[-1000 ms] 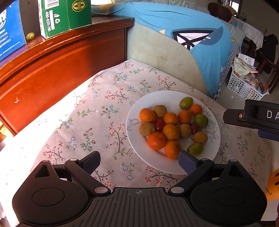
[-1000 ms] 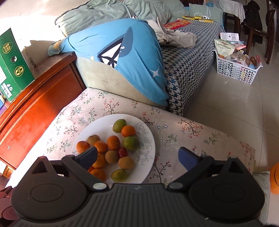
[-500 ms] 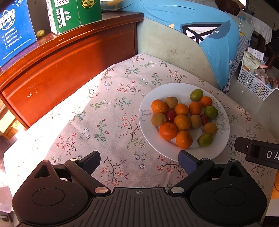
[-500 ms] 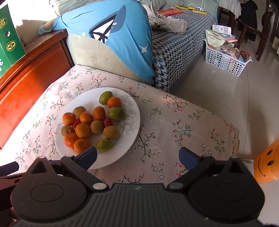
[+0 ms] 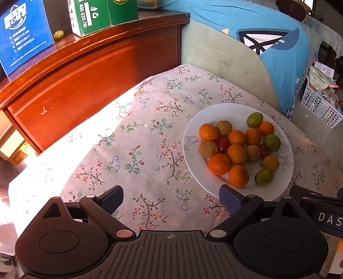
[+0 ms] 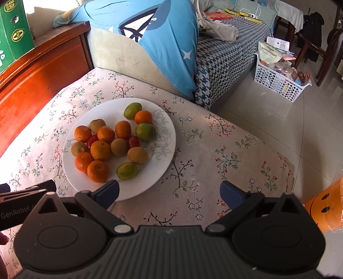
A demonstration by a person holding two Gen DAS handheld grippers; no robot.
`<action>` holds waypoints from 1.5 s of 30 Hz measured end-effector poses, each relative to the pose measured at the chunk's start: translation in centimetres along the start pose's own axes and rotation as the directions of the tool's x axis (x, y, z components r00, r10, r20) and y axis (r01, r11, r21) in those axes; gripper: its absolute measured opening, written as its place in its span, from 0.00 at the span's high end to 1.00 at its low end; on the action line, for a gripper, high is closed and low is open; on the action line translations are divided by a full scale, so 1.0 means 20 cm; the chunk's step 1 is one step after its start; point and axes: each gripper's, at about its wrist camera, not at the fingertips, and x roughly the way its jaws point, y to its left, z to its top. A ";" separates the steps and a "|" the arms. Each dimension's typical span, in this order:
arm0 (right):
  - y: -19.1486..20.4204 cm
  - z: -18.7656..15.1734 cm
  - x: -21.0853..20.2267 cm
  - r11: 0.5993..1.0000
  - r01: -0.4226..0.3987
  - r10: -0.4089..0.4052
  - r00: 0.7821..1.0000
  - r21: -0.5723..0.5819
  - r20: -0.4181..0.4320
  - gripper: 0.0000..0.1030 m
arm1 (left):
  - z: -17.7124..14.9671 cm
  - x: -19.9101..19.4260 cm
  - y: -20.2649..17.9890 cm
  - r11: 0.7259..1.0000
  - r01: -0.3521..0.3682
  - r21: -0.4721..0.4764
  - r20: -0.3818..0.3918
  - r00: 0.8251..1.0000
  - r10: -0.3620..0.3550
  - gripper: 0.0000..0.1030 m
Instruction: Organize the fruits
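Domestic living room. Sofa in houndstooth fabric at 1 o'clock, draped with a blue cover; floral tablecloth over a low table at centre; red wooden cabinet at 10 o'clock bearing cartons; perforated white basket on a tiled floor at 2 o'clock; dining chair behind.

round white plate: glossy, smooth ceramic look
floral tablecloth: matt woven cloth
reddish-brown cabinet: polished wood, scuffed
pale tiled floor: shiny
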 end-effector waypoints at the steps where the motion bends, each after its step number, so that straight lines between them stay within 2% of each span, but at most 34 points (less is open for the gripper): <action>1: 0.00 0.00 0.00 1.000 0.003 -0.003 1.000 -0.003 -0.002 0.03 | 0.00 0.00 0.00 1.000 -0.002 0.001 0.001 1.000 0.002 0.06; 24: 0.08 -0.02 0.10 0.997 0.061 -0.063 0.998 -0.037 -0.031 0.03 | 0.02 0.06 -0.01 0.998 -0.054 0.022 -0.014 0.998 0.055 0.06; 45: 0.10 -0.02 0.09 0.997 0.046 -0.047 0.999 -0.060 -0.016 0.03 | 0.01 0.08 0.01 0.996 -0.082 0.029 -0.015 0.996 0.083 0.06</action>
